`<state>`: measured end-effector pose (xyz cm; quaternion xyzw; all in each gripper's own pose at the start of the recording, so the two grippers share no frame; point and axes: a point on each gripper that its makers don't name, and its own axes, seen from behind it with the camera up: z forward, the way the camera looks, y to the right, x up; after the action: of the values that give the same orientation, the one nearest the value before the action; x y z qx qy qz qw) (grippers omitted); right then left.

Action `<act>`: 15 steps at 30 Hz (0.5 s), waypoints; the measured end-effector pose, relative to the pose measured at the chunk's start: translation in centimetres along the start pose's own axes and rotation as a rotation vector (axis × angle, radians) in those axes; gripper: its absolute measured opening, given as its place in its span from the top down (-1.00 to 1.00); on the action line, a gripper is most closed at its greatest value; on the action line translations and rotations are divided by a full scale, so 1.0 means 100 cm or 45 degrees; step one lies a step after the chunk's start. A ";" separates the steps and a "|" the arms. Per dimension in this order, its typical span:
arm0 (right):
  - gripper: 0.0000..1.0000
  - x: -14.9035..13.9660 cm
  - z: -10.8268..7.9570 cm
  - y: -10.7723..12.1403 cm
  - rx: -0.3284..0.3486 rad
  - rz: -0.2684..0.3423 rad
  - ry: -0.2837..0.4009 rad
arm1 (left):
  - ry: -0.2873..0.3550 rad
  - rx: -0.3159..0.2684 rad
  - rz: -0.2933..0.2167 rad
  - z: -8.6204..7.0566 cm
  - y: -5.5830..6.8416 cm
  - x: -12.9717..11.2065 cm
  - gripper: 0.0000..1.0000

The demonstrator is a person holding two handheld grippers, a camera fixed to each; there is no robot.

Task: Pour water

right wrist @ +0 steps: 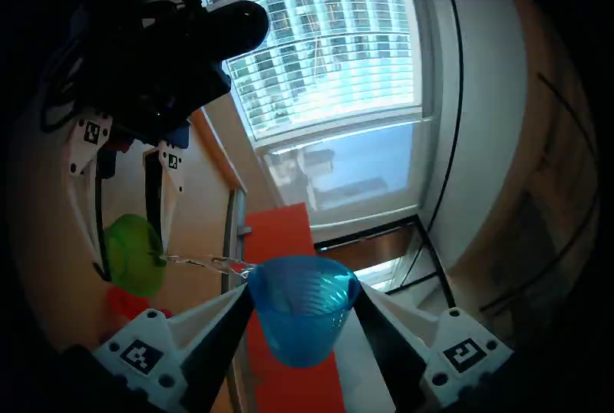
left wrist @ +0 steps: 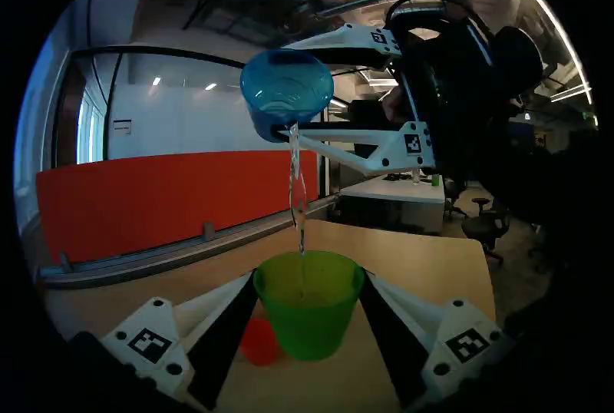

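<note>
Water poured from the blue cup into the green cup, each cup gripped in its own jaws.

Nearest us, the left gripper (left wrist: 308, 284) had its jaws closed on the green cup (left wrist: 308, 313), upright and low over the table (left wrist: 430, 256), with a small red thing (left wrist: 259, 342) just beside it. Higher and farther off, the right gripper (right wrist: 303, 290) pinched the blue cup (left wrist: 285, 94), tipped so that a thin stream (left wrist: 297, 190) fell from its lip into the green mouth. We judged the risk to lie in that long, narrow fall. A small drift of either hand, or a steeper tilt, would send water past the rim onto the table, and the filling cup could slip in smooth jaws. The left gripper sat level, pointing forward. The right was rolled onto its side above it, with the orange panel (left wrist: 153, 198) beyond.
</note>
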<state>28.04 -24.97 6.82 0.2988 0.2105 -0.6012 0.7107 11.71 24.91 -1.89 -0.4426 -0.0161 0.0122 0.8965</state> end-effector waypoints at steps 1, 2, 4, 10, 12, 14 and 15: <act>-0.82 0.000 0.000 0.000 0.002 -0.005 0.000 | 0.000 0.000 0.000 0.000 0.000 0.000 -0.77; -0.82 0.000 0.000 0.000 0.003 -0.009 -0.001 | -0.001 0.000 0.000 0.000 0.000 0.000 -0.77; -0.82 0.001 0.000 0.000 0.004 -0.019 -0.001 | -0.002 -0.001 0.000 0.001 0.000 0.000 -0.77; -0.82 0.001 0.000 0.001 0.000 -0.062 -0.004 | -0.006 -0.003 0.001 0.002 0.001 -0.001 -0.77; -0.82 0.002 0.001 0.002 -0.001 -0.074 -0.006 | -0.007 -0.002 0.002 0.003 0.001 -0.002 -0.77; -0.82 0.002 0.001 0.002 -0.002 -0.079 -0.007 | -0.007 -0.003 0.003 0.003 0.002 -0.002 -0.77; -0.82 0.002 0.002 0.002 -0.003 -0.083 -0.007 | -0.007 -0.003 0.003 0.003 0.002 -0.003 -0.77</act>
<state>28.30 -25.22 6.86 0.2894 0.2190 -0.6246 0.6915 11.44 25.27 -1.81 -0.4436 -0.0183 0.0143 0.8959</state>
